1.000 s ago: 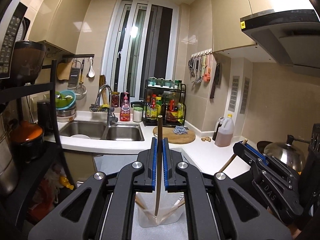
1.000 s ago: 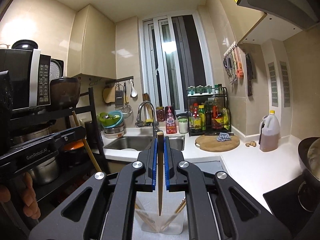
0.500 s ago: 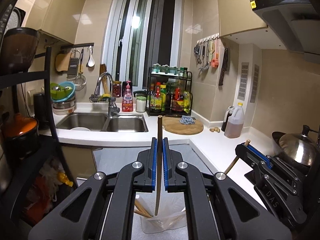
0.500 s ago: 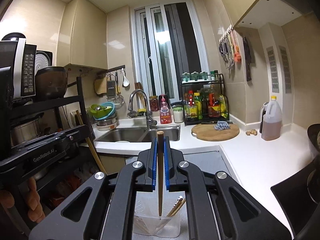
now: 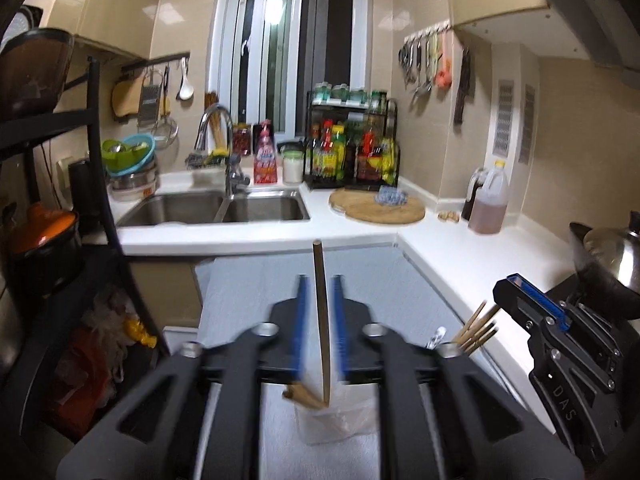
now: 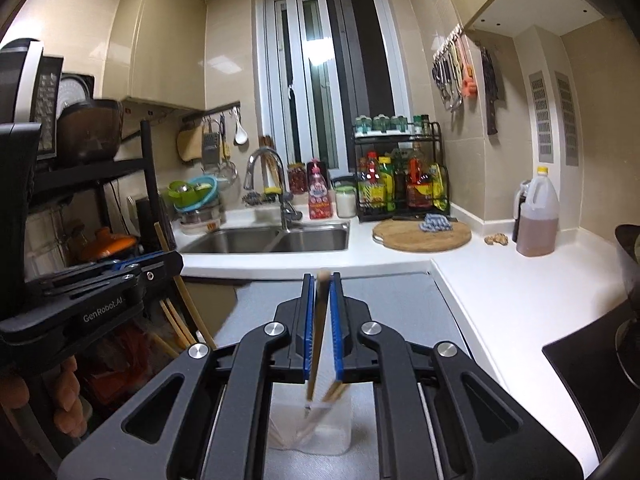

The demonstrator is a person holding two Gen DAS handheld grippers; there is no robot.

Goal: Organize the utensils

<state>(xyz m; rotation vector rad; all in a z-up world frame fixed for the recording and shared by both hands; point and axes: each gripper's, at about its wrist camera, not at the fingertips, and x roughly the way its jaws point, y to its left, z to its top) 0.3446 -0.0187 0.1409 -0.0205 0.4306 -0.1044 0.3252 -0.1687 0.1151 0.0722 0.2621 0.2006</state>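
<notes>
My left gripper [image 5: 320, 280] has its jaws parted, and a wooden chopstick [image 5: 322, 320] stands loose between them, its tip over a clear plastic holder [image 5: 340, 420] with other chopsticks in it. My right gripper [image 6: 320, 280] has also parted a little; its chopstick [image 6: 318, 332] tilts between the pads above the same kind of clear holder [image 6: 316, 424]. The right gripper shows in the left wrist view [image 5: 516, 284], the left one in the right wrist view [image 6: 160, 264], beside several upright chopsticks [image 6: 180, 320].
A grey surface [image 6: 400, 300] lies under the holders. A white counter [image 6: 500, 292] runs right, with a cutting board [image 6: 422, 234], an oil jug [image 6: 538, 218] and a pot [image 5: 608, 248]. A sink [image 6: 276, 240] is behind. A black shelf rack [image 5: 60, 220] stands left.
Both grippers have lowered toward the holders. The left jaws have opened, freeing the chopstick. The right jaws have loosened and its chopstick now tilts.
</notes>
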